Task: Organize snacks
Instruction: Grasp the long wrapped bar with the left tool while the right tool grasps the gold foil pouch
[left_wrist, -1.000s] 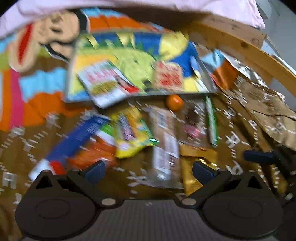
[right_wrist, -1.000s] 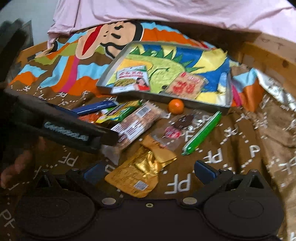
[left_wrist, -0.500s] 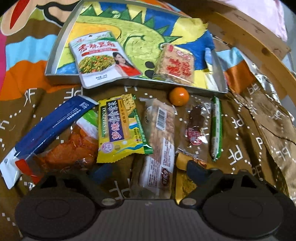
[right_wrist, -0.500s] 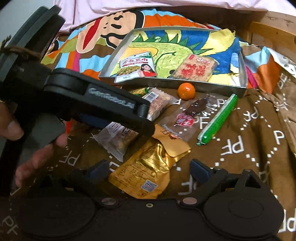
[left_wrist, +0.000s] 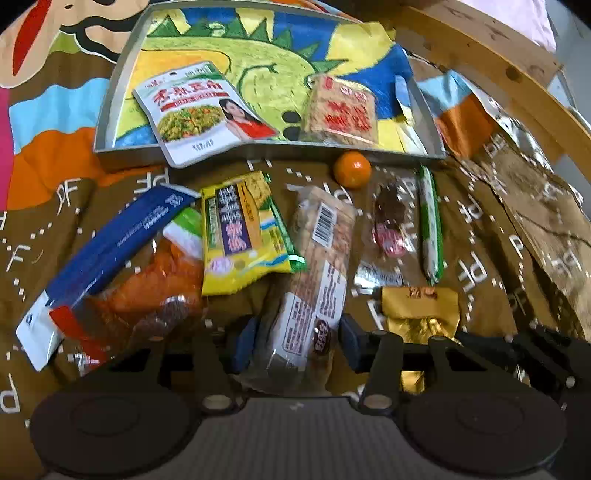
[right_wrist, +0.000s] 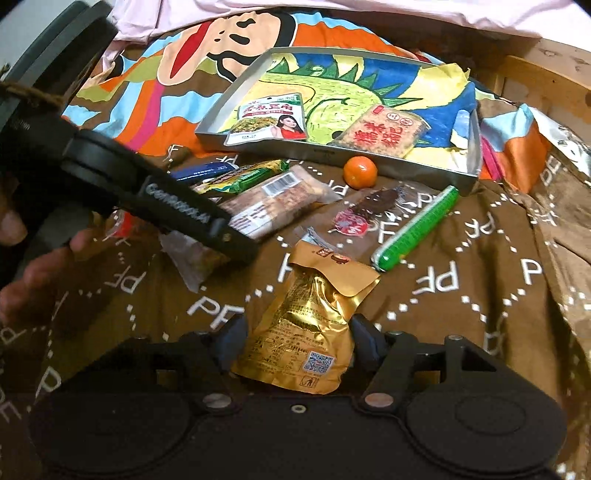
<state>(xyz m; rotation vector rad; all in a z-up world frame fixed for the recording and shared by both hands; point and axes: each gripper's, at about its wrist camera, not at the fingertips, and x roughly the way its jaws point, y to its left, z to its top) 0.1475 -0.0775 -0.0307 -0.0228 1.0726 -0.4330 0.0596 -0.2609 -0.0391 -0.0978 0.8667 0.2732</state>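
Snacks lie on a brown patterned cloth in front of a grey tray (left_wrist: 105, 122) that holds a white pouch (left_wrist: 201, 110) and a brown cracker pack (left_wrist: 343, 110). My left gripper (left_wrist: 295, 341) has its fingers closed in on both sides of a long clear-wrapped biscuit pack (left_wrist: 317, 266). My right gripper (right_wrist: 297, 341) has its fingers closed in on both sides of a gold foil pouch (right_wrist: 306, 325). The tray (right_wrist: 332, 157), the biscuit pack (right_wrist: 280, 199) and the left gripper's black body (right_wrist: 166, 206) also show in the right wrist view.
Beside the biscuit pack lie a yellow packet (left_wrist: 240, 236), a blue box (left_wrist: 107, 247), an orange packet (left_wrist: 155, 284), a small orange (left_wrist: 352, 169), a dark sausage pack (left_wrist: 389, 225) and a green stick (left_wrist: 430, 225). A wooden rail (left_wrist: 498, 70) runs at right.
Both grippers have dropped toward the cloth and narrowed their fingers, the left around the biscuit pack, the right around the gold pouch. Both were wide open before.
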